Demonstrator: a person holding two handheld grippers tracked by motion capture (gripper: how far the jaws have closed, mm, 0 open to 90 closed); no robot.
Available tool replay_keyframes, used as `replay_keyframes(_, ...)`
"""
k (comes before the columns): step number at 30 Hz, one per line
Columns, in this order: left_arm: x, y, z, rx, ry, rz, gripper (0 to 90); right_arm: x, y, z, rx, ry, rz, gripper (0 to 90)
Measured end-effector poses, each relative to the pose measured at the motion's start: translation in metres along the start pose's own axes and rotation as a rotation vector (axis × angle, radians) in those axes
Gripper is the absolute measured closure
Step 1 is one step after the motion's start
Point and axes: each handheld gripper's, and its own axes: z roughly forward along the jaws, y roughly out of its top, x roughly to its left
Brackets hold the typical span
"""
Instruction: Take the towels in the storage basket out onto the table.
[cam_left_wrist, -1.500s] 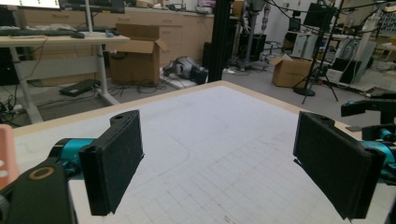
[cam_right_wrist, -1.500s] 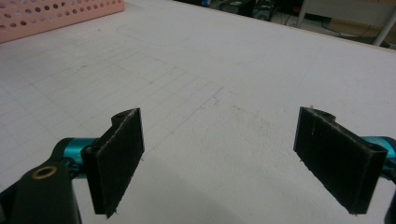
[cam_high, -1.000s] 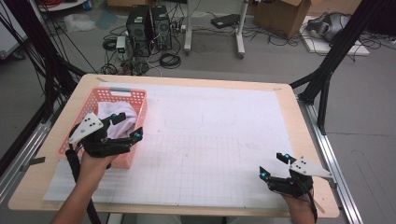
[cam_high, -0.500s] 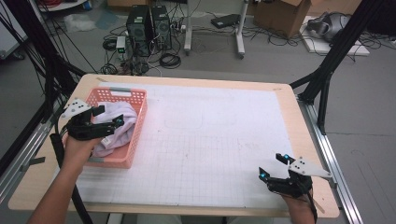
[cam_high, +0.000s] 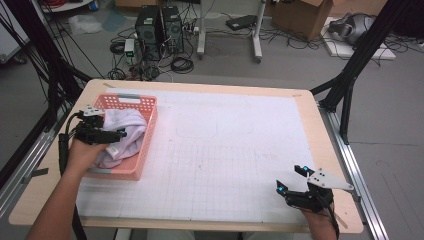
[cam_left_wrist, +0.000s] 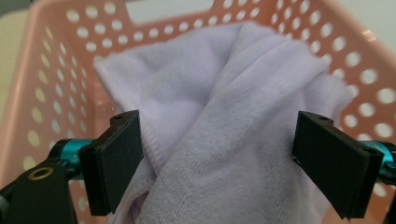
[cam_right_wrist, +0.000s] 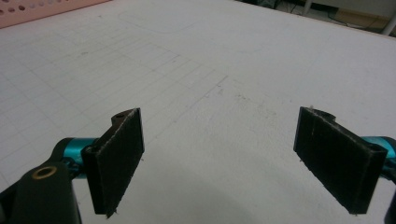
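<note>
A crumpled white towel (cam_high: 129, 131) lies in a pink perforated basket (cam_high: 131, 101) at the table's left. My left gripper (cam_high: 116, 135) reaches in over the basket's left wall, jaws pointing at the towel. In the left gripper view the towel (cam_left_wrist: 243, 93) bulges between the wide-apart jaws of the left gripper (cam_left_wrist: 219, 123), which is open; whether the pads touch the cloth I cannot tell. The basket wall (cam_left_wrist: 56, 56) rises behind the towel. My right gripper (cam_high: 290, 178) rests open near the table's front right corner. The right gripper (cam_right_wrist: 219, 116) has only bare mat between its jaws.
A white gridded mat (cam_high: 225, 145) covers most of the wooden table (cam_high: 330, 150). Black frame legs (cam_high: 350, 75) stand at the right edge. Computers (cam_high: 160, 25), cables and boxes sit on the floor beyond the far edge.
My left hand has swung from the basket's front right round to its left side, then dropped slightly. The right gripper has stayed put.
</note>
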Motion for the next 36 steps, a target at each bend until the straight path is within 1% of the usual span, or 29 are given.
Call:
replay_keyframes(1, 0.001, -0.001, 0.002, 0.013, -0.003, 0.001, 15.7, 0.001, 0.0, 0.001, 0.001, 0.001, -0.007, 14.9)
replay_keyframes(2, 0.001, -0.001, 0.004, 0.024, -0.007, 0.001, 15.2, 0.001, 0.0, 0.001, 0.002, 0.004, -0.005, 14.9)
replay_keyframes(4, 0.001, -0.002, 0.008, 0.038, -0.008, -0.005, 14.3, 0.001, 0.0, 0.001, 0.002, 0.004, -0.009, 14.9)
replay_keyframes(6, 0.001, -0.002, 0.013, 0.063, -0.014, -0.005, 10.8, 0.002, 0.0, 0.001, 0.003, 0.004, -0.007, 14.9)
replay_keyframes(7, 0.001, -0.003, 0.015, 0.08, -0.015, -0.005, 10.8, 0.002, 0.0, 0.001, 0.003, 0.004, -0.007, 14.9)
replay_keyframes(8, 0.002, -0.003, 0.019, 0.112, -0.017, -0.001, 6.8, 0.002, 0.0, 0.002, 0.004, 0.006, -0.008, 14.9)
replay_keyframes(9, 0.001, -0.004, 0.022, 0.139, -0.017, 0.005, 4.8, 0.003, 0.0, 0.002, 0.008, 0.007, -0.007, 14.9)
replay_keyframes(10, -0.001, -0.004, 0.029, 0.183, 0.001, 0.025, 2.6, 0.003, 0.0, 0.002, 0.006, 0.006, -0.012, 14.9)
replay_keyframes(12, -0.004, -0.005, 0.037, 0.227, 0.04, 0.055, 1.7, 0.003, 0.0, 0.002, 0.007, 0.006, -0.019, 14.9)
replay_keyframes(13, -0.005, -0.005, 0.04, 0.238, 0.051, 0.065, 1.7, 0.003, 0.0, 0.002, 0.011, 0.006, -0.016, 14.9)
replay_keyframes(14, -0.005, -0.005, 0.042, 0.241, 0.056, 0.064, 1.7, 0.003, 0.0, 0.002, 0.009, 0.005, -0.02, 14.9)
replay_keyframes(16, -0.003, -0.006, 0.044, 0.245, 0.055, 0.067, 1.7, 0.003, 0.0, 0.002, 0.011, 0.003, -0.022, 14.9)
replay_keyframes(17, -0.002, -0.006, 0.044, 0.244, 0.051, 0.061, 1.6, 0.003, -0.001, 0.002, 0.012, 0.004, -0.014, 14.9)
replay_keyframes(19, -0.001, -0.007, 0.045, 0.247, 0.052, 0.059, 1.7, 0.002, -0.001, 0.001, 0.013, 0.004, -0.017, 14.9)
replay_keyframes(20, 0.0, -0.007, 0.047, 0.254, 0.057, 0.058, 1.7, 0.002, -0.001, 0.001, 0.014, 0.005, -0.014, 14.9)
replay_keyframes(24, -0.002, -0.007, 0.05, 0.257, 0.077, 0.053, 1.8, 0.002, -0.001, 0.0, 0.014, 0.004, -0.009, 14.9)
replay_keyframes(25, -0.001, -0.007, 0.049, 0.256, 0.072, 0.054, 2.9, 0.002, -0.002, 0.0, 0.013, 0.004, -0.008, 14.9)
replay_keyframes(26, 0.001, -0.006, 0.048, 0.251, 0.076, 0.045, 7.2, 0.002, -0.002, 0.0, 0.011, 0.004, -0.012, 14.9)
replay_keyframes(27, 0.001, -0.006, 0.048, 0.251, 0.076, 0.045, 12.0, 0.002, -0.002, -0.001, 0.013, 0.006, -0.009, 14.9)
replay_keyframes(28, 0.002, -0.006, 0.046, 0.247, 0.084, 0.041, 17.2, 0.002, -0.002, -0.001, 0.012, 0.006, -0.012, 14.9)
replay_keyframes(29, 0.001, -0.006, 0.045, 0.242, 0.098, 0.044, 20.9, 0.002, -0.002, -0.001, 0.013, 0.005, -0.011, 15.0)
replay_keyframes(31, 0.0, -0.005, 0.045, 0.241, 0.103, 0.049, 27.3, 0.001, -0.002, -0.002, 0.01, 0.004, -0.005, 15.0)
replay_keyframes(32, -0.002, -0.005, 0.043, 0.237, 0.114, 0.065, 31.5, 0.0, -0.002, -0.002, 0.007, 0.002, -0.004, 15.0)
replay_keyframes(35, -0.003, -0.004, 0.042, 0.237, 0.12, 0.068, 38.6, -0.002, -0.002, -0.004, 0.0, -0.005, 0.005, 15.0)
replay_keyframes(36, -0.003, -0.003, 0.04, 0.23, 0.123, 0.059, 40.7, -0.002, -0.002, -0.004, 0.001, -0.005, 0.008, 15.0)
